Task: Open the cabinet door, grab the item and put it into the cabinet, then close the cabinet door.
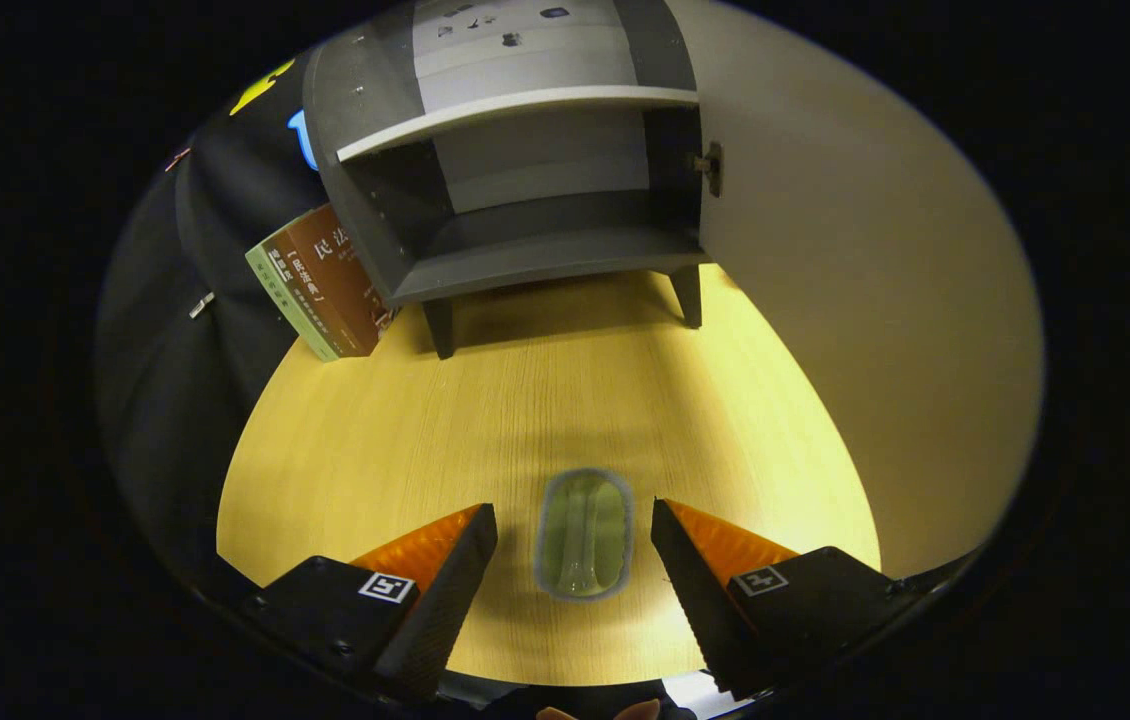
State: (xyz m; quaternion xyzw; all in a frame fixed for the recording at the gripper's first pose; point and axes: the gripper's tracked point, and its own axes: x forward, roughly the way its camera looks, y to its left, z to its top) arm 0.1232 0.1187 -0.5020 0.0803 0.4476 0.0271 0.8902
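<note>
A small grey cabinet (pixel 525 180) on short legs stands at the far side of the wooden table (pixel 545 400). Its door (pixel 865 260) is swung wide open to the right, showing a pale inner face. Inside I see one white shelf (pixel 515 110) and a bare grey floor below it. A flat, oblong, translucent green item (pixel 584 534) with a bluish rim lies on the table between my fingers. My gripper (pixel 575 530) is open, one finger on each side of the item, neither touching it.
A brown and green book (pixel 325 285) leans against the cabinet's left side. Dark cloth hangs behind and to the left of the table. A person's fingertips (pixel 600 712) show just below the fingers.
</note>
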